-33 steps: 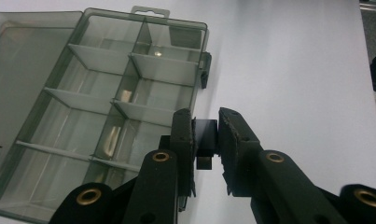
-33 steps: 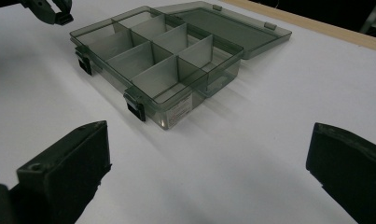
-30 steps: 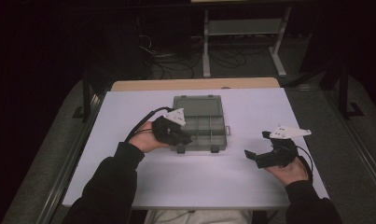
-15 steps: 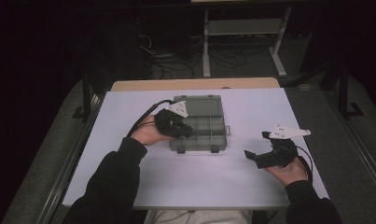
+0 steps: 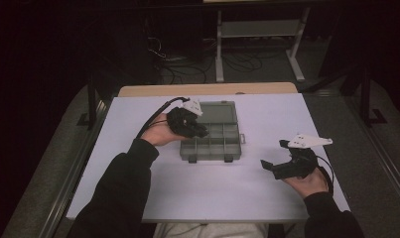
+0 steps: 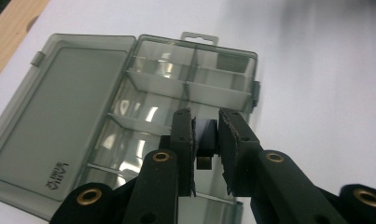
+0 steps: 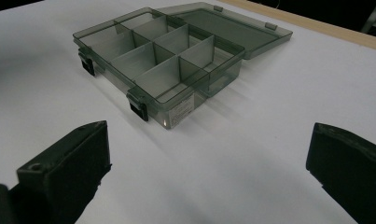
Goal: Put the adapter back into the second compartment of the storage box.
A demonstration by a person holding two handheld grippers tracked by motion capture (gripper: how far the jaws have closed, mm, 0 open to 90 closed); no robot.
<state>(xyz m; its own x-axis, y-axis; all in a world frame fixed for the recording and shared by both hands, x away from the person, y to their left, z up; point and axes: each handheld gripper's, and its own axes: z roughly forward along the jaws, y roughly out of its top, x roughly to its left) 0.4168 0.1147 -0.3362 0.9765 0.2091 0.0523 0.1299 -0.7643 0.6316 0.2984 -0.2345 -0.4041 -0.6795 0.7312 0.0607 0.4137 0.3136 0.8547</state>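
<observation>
I have a small dark block [image 6: 205,140] pinched in my left gripper [image 6: 205,135], hanging above the open compartment organizer box [image 5: 210,139] at mid-table; next I judge it wants lowering into a cell. My right gripper [image 7: 209,158] rests spread wide. Since a second ago, the left hand has drifted further over the box.

- White table top [image 5: 207,193]: a flat, pale sheet, bare along its near edge.
- Wooden strip [image 5: 207,89]: a light brown band showing just beyond the far edge of the white table top.
- Metal stand [image 5: 259,29]: a pale frame with a shelf, on the dark floor well beyond the white table top.
- Cables [image 5: 187,62]: loose tangle on the floor, beyond the white table top and left of the metal stand.
</observation>
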